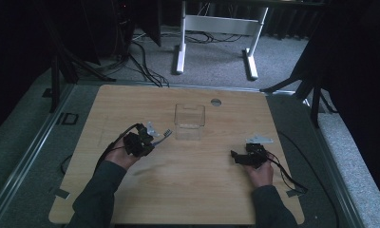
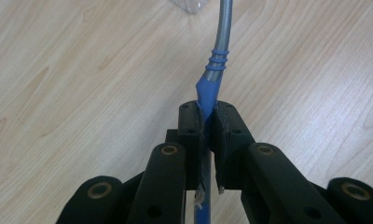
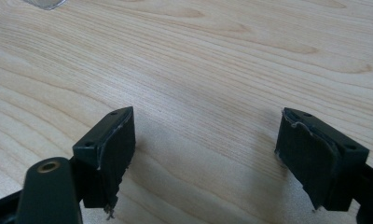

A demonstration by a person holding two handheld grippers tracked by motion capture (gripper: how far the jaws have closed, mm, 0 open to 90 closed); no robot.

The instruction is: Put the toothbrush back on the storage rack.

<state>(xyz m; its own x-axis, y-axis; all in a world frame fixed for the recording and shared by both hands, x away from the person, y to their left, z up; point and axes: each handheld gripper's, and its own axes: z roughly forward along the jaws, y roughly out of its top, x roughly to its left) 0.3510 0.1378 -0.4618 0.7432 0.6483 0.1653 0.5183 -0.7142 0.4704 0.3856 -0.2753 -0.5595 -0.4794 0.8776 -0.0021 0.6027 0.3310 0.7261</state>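
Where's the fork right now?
The fork is clamped by its blue handle in the left gripper, left of table centre in the high view, its head pointing toward the clear container.

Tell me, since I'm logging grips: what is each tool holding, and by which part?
The left tool is clamped on the blue handle of a fork, its metal end pointing away toward the clear box. The right tool is open and holds nothing.

Dark sleeves, black grippers with brass-ringed pivots, worn jaw pads, trailing black cables.
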